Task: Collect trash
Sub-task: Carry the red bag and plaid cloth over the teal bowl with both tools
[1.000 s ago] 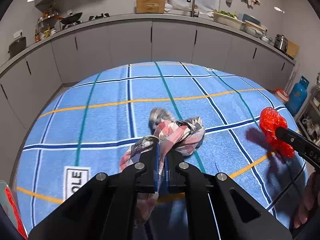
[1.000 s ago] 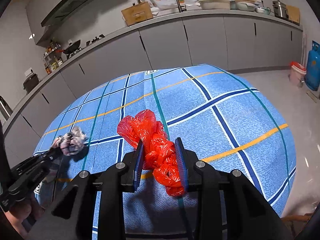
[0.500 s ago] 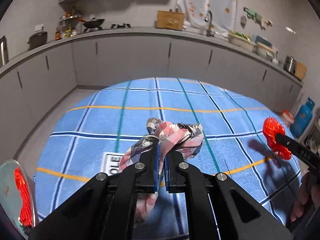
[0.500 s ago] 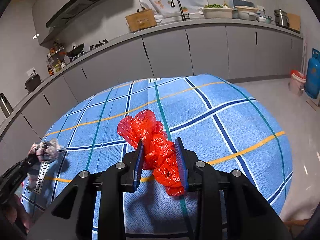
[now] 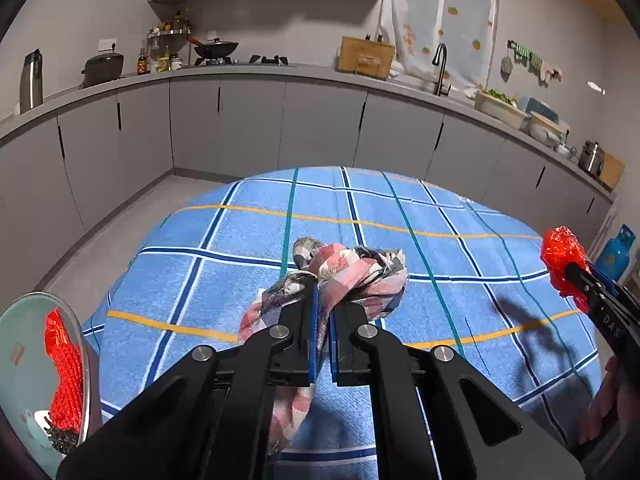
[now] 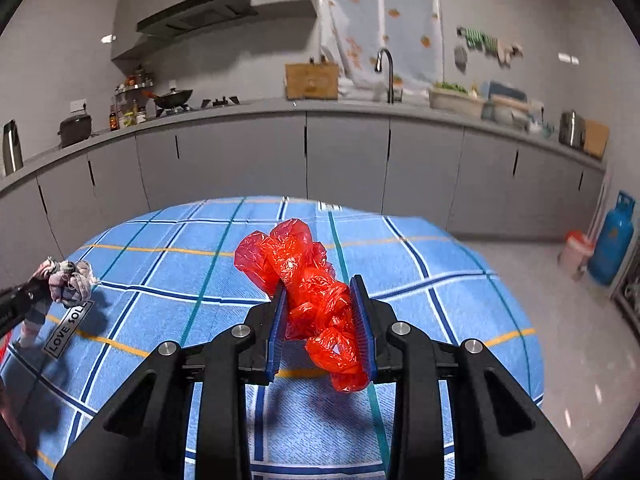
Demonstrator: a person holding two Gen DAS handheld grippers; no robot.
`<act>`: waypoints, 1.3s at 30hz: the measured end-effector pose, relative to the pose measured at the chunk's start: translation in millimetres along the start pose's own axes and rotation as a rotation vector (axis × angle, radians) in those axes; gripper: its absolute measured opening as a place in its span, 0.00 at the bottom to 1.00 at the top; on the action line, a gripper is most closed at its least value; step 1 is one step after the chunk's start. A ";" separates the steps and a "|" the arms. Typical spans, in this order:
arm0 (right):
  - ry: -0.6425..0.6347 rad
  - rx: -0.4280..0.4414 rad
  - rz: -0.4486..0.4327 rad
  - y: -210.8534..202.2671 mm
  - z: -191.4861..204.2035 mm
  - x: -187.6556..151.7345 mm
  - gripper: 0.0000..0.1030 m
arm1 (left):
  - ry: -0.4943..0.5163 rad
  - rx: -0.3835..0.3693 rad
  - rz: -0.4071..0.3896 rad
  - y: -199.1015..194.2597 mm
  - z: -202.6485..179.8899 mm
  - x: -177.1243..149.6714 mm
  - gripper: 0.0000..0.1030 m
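The left claw (image 5: 323, 304) was clamped tight on a checked cloth (image 5: 352, 276). The cloth was red, white and grey, and it was bunched up. It sat in the middle of the left wrist picture, held up above the desk (image 5: 240, 240). Part of it hung down under the claw's fingers. The desk had a blue cover with dark blue, green and yellow lines.

The right claw (image 6: 322, 312) was clamped on a crumpled red plastic bag (image 6: 308, 276). The bag filled the gap between the two blue pads and stuck out past the tips. It was in the middle of the right wrist picture, also up above the desk.

At the lower left of the left wrist picture there was a round bin (image 5: 24, 360) with something red inside.

A grey kitchen counter (image 6: 360, 108) ran along the top half of both pictures. A blue gas bottle (image 6: 612, 240) stood on the floor at the right edge.
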State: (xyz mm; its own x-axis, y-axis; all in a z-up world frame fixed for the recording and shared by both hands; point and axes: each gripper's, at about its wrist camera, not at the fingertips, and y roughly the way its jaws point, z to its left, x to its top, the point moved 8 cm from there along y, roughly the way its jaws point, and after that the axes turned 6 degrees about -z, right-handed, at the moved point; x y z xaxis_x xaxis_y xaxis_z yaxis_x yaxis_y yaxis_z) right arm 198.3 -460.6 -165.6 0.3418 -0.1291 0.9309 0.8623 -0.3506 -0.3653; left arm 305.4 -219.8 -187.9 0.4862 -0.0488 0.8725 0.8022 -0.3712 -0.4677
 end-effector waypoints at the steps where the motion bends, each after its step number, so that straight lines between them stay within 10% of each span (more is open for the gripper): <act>1: 0.005 0.010 -0.011 -2.4 1.5 0.3 0.30 | -0.004 0.002 -0.002 -1.0 1.0 -0.2 0.05; 39: -0.095 0.284 -0.012 -56.0 149.3 15.7 0.31 | -0.052 0.072 -0.040 -108.5 89.1 -7.7 0.05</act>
State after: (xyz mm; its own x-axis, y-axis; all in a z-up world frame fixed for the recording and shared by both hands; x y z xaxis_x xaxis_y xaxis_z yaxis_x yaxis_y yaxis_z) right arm 211.1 -304.5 -131.7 0.3525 -0.0347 0.9352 0.9320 -0.0766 -0.3542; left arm 245.5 -96.5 -156.5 0.4690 0.0133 0.8831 0.8432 -0.3043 -0.4432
